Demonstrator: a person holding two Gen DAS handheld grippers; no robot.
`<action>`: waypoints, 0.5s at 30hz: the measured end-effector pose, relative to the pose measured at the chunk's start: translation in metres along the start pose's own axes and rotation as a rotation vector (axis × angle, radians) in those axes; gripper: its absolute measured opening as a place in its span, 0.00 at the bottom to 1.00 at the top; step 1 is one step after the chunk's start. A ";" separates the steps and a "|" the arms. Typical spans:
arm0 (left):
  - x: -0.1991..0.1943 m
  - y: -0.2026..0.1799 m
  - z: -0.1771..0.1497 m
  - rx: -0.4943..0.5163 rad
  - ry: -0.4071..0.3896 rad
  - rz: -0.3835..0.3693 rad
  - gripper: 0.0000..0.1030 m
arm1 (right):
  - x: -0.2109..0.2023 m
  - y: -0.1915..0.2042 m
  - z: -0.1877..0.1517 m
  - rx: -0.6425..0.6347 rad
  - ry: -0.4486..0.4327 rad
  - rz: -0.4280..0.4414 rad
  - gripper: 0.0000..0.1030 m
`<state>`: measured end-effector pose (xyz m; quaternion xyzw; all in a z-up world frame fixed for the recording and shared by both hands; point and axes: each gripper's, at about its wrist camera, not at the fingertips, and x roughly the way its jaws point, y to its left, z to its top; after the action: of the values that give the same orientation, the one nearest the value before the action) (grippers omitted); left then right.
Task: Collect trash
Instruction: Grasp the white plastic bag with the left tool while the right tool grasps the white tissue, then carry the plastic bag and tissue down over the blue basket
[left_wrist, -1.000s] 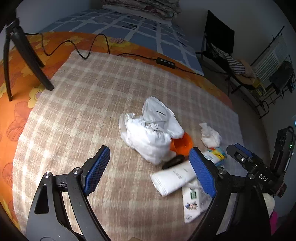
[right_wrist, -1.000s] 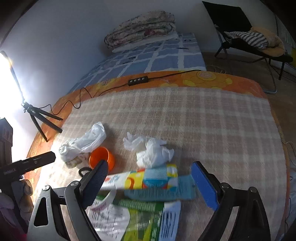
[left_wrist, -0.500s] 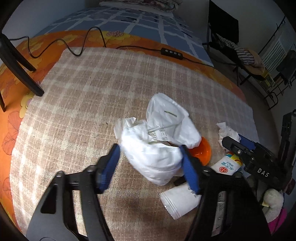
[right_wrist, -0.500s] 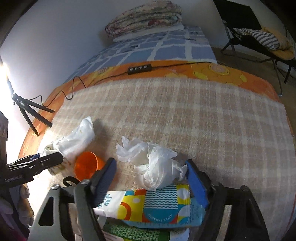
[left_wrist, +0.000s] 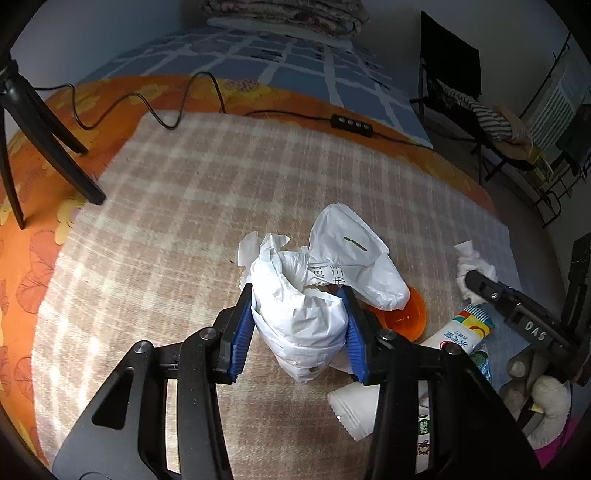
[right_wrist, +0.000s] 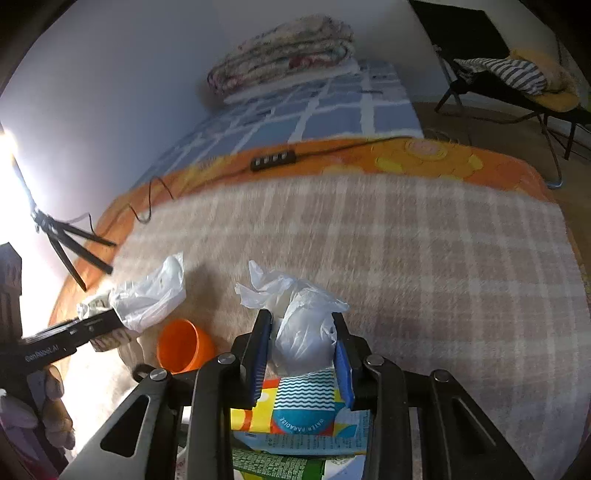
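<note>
My left gripper is shut on a crumpled white plastic bag lying on the plaid blanket. The bag's loose end flops over an orange cup lying on its side. My right gripper is shut on a wad of thin white plastic, just beyond a colourful packet. In the right wrist view the orange cup lies to the left, and beyond it the left gripper holds the white bag.
A white paper sleeve and green packets lie near the blanket's front edge. Black tripod legs stand at the left. A cable with a black controller crosses the orange sheet. A folding chair stands far right.
Both grippers moved forward and went from open to shut: the left onto the white bag, the right onto the white plastic wad.
</note>
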<state>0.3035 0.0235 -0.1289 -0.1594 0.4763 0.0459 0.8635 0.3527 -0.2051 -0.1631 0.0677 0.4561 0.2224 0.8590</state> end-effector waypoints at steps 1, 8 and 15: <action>-0.003 0.001 0.000 0.000 -0.008 0.002 0.42 | -0.003 0.000 0.002 0.005 -0.010 -0.001 0.31; -0.031 0.005 0.001 -0.006 -0.053 0.003 0.42 | -0.035 0.008 0.007 0.006 -0.060 0.019 0.31; -0.077 0.002 -0.011 0.039 -0.101 0.003 0.42 | -0.081 0.033 -0.002 -0.037 -0.098 0.040 0.31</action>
<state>0.2522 0.0272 -0.0702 -0.1391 0.4329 0.0456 0.8895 0.3010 -0.2120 -0.0923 0.0719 0.4077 0.2443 0.8769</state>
